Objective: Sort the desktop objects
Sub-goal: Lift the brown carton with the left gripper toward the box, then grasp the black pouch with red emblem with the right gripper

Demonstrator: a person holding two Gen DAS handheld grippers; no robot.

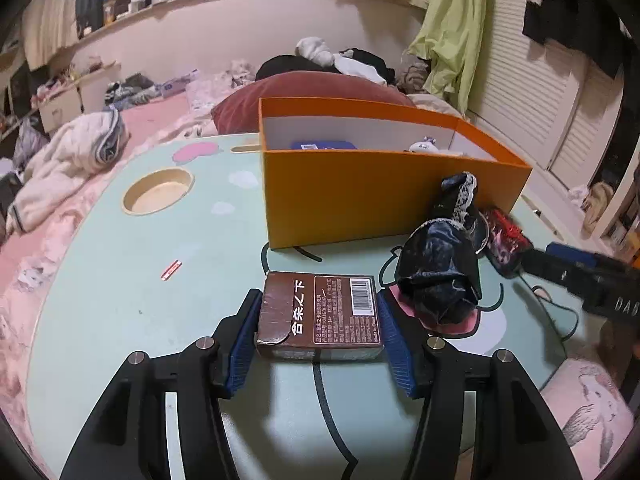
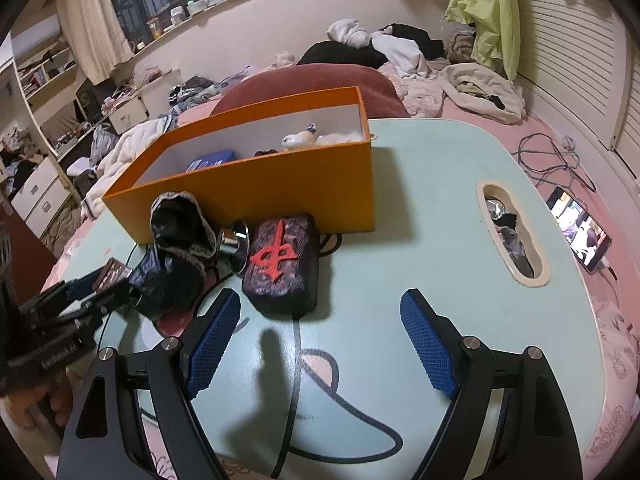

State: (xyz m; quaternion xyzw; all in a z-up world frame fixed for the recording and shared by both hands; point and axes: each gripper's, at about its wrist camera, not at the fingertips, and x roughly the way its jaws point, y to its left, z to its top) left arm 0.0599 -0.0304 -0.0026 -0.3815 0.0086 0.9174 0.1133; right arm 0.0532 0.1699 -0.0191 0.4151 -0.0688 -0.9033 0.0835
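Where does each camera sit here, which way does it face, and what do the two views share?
Left wrist: on the left gripper, angled down at the table; its pads clamp a brown box, with the right gripper at the right edge.
Right wrist: on the right gripper, open over bare tabletop, facing a black block.
Shared: orange box, black cloth, block, table.

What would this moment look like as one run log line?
left hand-held gripper: shut on brown card box | right hand-held gripper: open, empty | orange box: partly filled
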